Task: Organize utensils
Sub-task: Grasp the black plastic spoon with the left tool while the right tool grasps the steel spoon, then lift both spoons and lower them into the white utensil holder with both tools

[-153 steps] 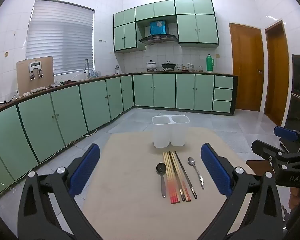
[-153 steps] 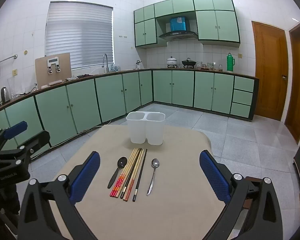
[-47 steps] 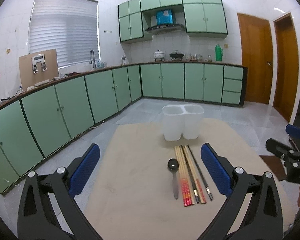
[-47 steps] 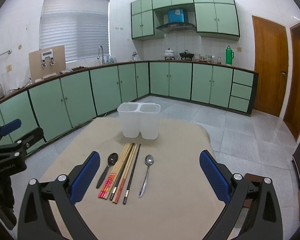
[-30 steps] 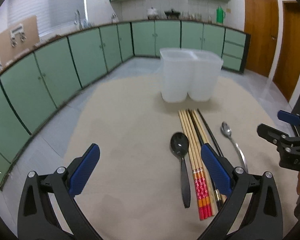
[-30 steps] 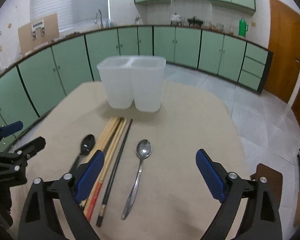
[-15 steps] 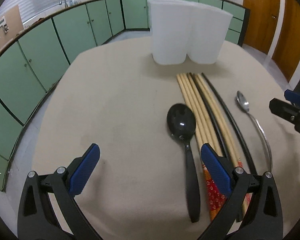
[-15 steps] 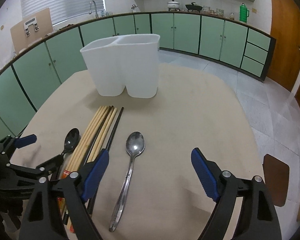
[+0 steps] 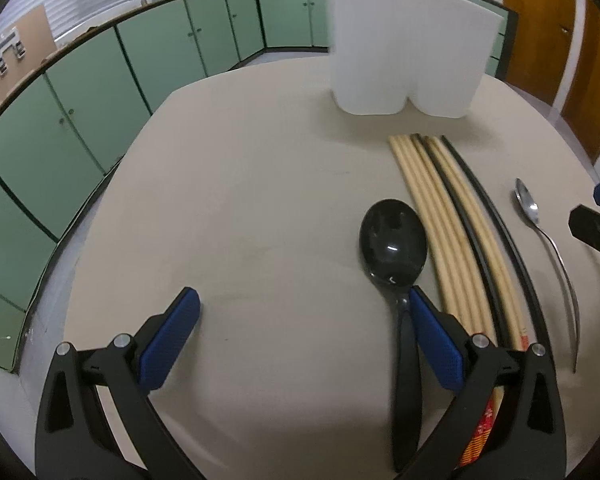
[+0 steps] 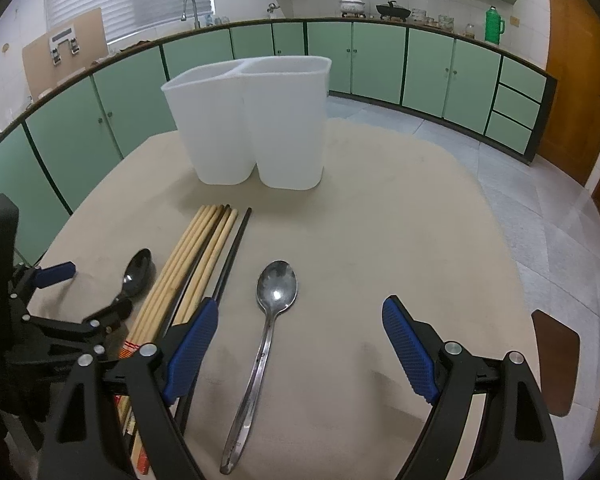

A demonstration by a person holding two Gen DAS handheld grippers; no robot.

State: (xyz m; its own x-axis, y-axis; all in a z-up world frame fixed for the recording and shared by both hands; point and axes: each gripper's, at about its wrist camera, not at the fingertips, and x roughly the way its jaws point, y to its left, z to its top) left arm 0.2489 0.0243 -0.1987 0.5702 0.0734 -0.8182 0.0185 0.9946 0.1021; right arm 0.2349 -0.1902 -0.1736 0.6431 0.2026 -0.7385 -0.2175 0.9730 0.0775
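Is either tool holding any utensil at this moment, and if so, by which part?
Nothing is held. The left tool and right tool are both open; the black plastic spoon and silver metal spoon lie on the table.

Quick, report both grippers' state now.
Left gripper: open, holding nothing, low over the table with the black spoon beside its right finger.
Right gripper: open, holding nothing, straddling the metal spoon.

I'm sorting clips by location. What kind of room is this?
A home kitchen, most likely: green cabinets under a long counter, a sink faucet, and pots by the tiled wall.
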